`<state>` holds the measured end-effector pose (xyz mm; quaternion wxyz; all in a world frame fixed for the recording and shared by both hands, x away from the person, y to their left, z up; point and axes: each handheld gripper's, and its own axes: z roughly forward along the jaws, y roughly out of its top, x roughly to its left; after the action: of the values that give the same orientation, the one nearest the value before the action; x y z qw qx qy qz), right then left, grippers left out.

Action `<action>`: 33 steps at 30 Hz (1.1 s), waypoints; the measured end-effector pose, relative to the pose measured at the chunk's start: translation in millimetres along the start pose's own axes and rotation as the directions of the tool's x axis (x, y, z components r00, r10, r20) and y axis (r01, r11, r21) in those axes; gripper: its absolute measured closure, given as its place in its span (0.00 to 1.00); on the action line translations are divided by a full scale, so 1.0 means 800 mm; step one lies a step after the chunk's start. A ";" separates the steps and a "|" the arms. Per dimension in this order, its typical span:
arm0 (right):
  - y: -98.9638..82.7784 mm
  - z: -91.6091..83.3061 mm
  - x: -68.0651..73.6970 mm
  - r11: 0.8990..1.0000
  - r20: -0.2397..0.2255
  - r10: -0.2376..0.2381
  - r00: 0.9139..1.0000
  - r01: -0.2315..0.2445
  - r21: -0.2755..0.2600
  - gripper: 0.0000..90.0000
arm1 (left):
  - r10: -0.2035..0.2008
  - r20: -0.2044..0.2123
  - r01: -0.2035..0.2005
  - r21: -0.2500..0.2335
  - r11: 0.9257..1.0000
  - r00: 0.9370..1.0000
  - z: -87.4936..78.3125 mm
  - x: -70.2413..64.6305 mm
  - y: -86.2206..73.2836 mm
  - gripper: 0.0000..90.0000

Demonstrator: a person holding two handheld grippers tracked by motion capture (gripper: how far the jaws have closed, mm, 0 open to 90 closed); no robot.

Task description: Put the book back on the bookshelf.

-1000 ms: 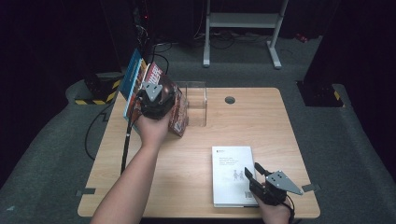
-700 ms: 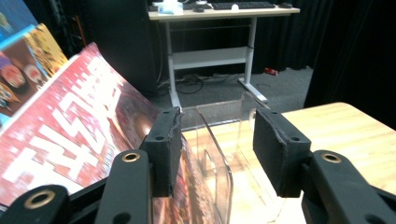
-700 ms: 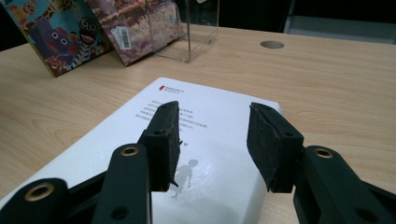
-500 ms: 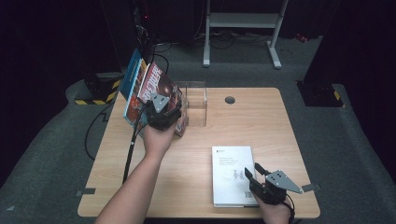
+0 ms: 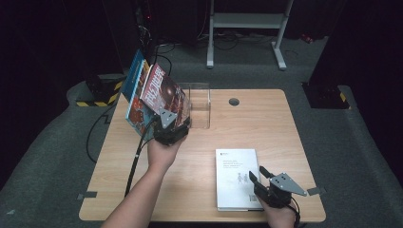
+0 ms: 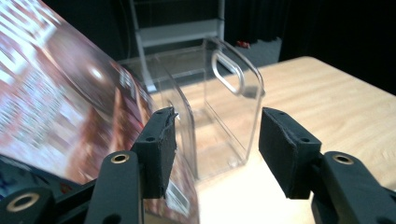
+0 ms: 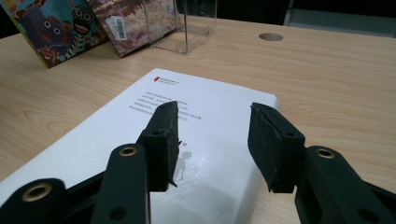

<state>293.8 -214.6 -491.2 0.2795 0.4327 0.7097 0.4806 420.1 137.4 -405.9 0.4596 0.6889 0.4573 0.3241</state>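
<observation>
- High view: left gripper at the near edge of the red magazine, which leans tilted against the clear acrylic holder at the table's far left; a blue-covered book leans behind it. Grip on the magazine can't be told from here.
- High view: right gripper at the near right, jaws apart over the near right corner of the white book, which lies flat.
- Left gripper view: jaws partly apart and just been opening; left pad sits against the magazine cover, right pad is free. Nothing clamped; holder stands just ahead.
- Right gripper view: jaws half spread above the white book, pads not pressing it. Magazine, cartoon-covered book and holder stand far off.
</observation>
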 end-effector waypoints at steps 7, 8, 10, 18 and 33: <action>0.000 0.001 -0.002 1.000 0.012 0.005 1.000 -0.005 0.000 0.56 | 0.019 0.060 -0.023 0.063 0.998 0.998 0.002 -0.008 -0.028 0.48; 0.000 0.002 -0.002 1.000 0.012 0.007 1.000 -0.007 0.001 0.56 | 0.026 0.064 -0.031 0.075 0.997 0.998 0.003 -0.009 -0.034 0.47; -0.001 0.002 -0.003 1.000 0.015 0.002 1.000 -0.002 0.008 0.56 | 0.046 0.061 -0.051 0.092 0.994 0.997 0.003 -0.012 -0.044 0.45; -0.005 0.002 -0.008 1.000 0.040 0.018 0.999 -0.018 -0.003 0.57 | 0.047 0.143 -0.067 0.137 0.988 0.989 -0.007 -0.020 -0.085 0.50; 0.000 0.002 -0.017 0.993 0.012 -0.037 0.999 0.035 0.112 0.43 | 0.058 0.272 -0.104 0.160 0.982 0.960 -0.039 -0.048 -0.138 0.51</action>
<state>301.5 -225.7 -491.9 0.2686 0.4382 0.7411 0.4319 342.2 130.2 -497.7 0.4417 0.7817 0.3890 0.2064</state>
